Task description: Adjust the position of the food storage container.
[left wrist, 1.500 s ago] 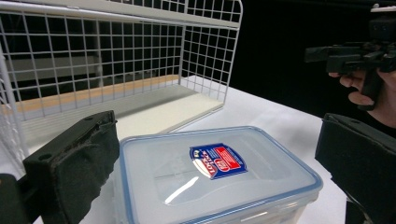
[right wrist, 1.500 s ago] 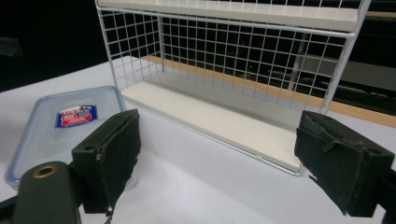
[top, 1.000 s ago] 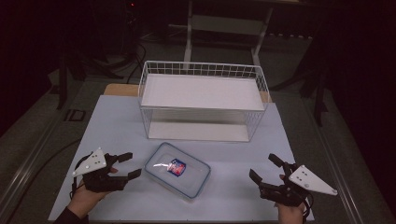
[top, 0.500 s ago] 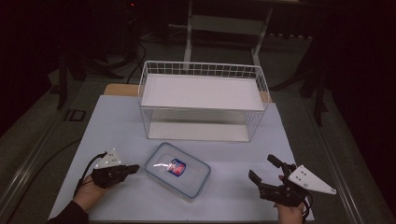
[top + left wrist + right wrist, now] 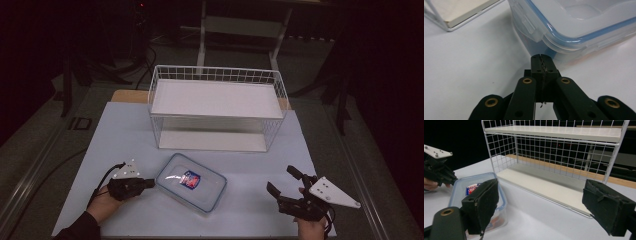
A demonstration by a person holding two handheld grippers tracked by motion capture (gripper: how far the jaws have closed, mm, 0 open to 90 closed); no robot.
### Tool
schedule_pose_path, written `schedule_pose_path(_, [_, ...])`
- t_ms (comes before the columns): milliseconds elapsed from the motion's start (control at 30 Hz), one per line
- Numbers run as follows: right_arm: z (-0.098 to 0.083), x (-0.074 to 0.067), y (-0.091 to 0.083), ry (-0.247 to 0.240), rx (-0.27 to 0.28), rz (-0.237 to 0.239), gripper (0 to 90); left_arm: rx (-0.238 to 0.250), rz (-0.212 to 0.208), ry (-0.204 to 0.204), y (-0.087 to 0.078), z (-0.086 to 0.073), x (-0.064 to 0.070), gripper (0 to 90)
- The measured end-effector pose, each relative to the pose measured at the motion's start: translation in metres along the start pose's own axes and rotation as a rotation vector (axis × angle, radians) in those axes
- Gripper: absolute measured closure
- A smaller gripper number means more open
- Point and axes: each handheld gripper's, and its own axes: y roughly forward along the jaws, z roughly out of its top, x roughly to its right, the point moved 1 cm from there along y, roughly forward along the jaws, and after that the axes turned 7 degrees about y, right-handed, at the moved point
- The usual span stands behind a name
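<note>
A pale blue-white table (image 5: 125,130) is seen across the middle and lower part of the high view, with a strip of wooden edge exposed at its far corners. A white wire shelf rack (image 5: 217,112) is set on it in the upper centre of the frame, its two flat boards held one above the other. A clear plastic container (image 5: 191,181) with a blue-rimmed lid and a red and blue label is laid flat in the lower centre, apart from the rack.
</note>
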Motion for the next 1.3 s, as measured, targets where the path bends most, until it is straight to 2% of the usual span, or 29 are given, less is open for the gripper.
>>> schedule_pose_path(100, [0.000,0.000,0.000,-0.002,0.000,0.000,13.5,0.001,-0.015,0.012,0.002,0.002,0.003,89.7])
schedule_pose_path(133, [0.000,-0.001,0.000,-0.001,-0.001,0.001,13.5,0.000,-0.035,0.019,0.005,0.004,0.006,89.7])
schedule_pose_path(200, [0.000,-0.001,0.000,-0.002,-0.002,0.000,13.5,-0.003,-0.039,0.030,0.006,0.005,0.008,89.7])
schedule_pose_path(300, [0.000,0.000,0.001,-0.003,-0.004,0.001,13.5,0.004,-0.087,0.049,0.011,0.009,0.017,89.7])
schedule_pose_path(433, [-0.001,0.000,0.001,-0.002,-0.004,0.002,13.5,-0.022,-0.074,0.051,0.016,0.010,0.018,89.6])
schedule_pose_path(467, [0.000,0.000,0.001,-0.004,-0.004,0.003,13.5,-0.023,-0.062,0.036,0.018,0.010,0.014,89.7])
schedule_pose_path(567, [-0.001,-0.001,0.001,-0.007,-0.005,0.002,13.5,-0.008,-0.081,0.026,0.019,0.012,0.013,89.7])
schedule_pose_path(633, [-0.001,-0.001,0.000,-0.009,-0.005,0.002,13.5,-0.014,-0.076,0.040,0.019,0.013,0.015,89.7])
schedule_pose_path(767, [0.000,0.000,0.000,-0.009,-0.001,-0.001,13.5,-0.008,-0.109,0.033,0.019,0.014,0.022,89.7])
schedule_pose_path(1000, [0.000,-0.002,0.000,-0.013,-0.001,0.000,13.5,0.000,-0.150,0.053,0.024,0.020,0.036,89.7])
schedule_pose_path(1300, [0.000,-0.001,0.001,-0.013,-0.002,0.003,13.5,0.002,-0.204,0.069,0.037,0.029,0.051,89.6])
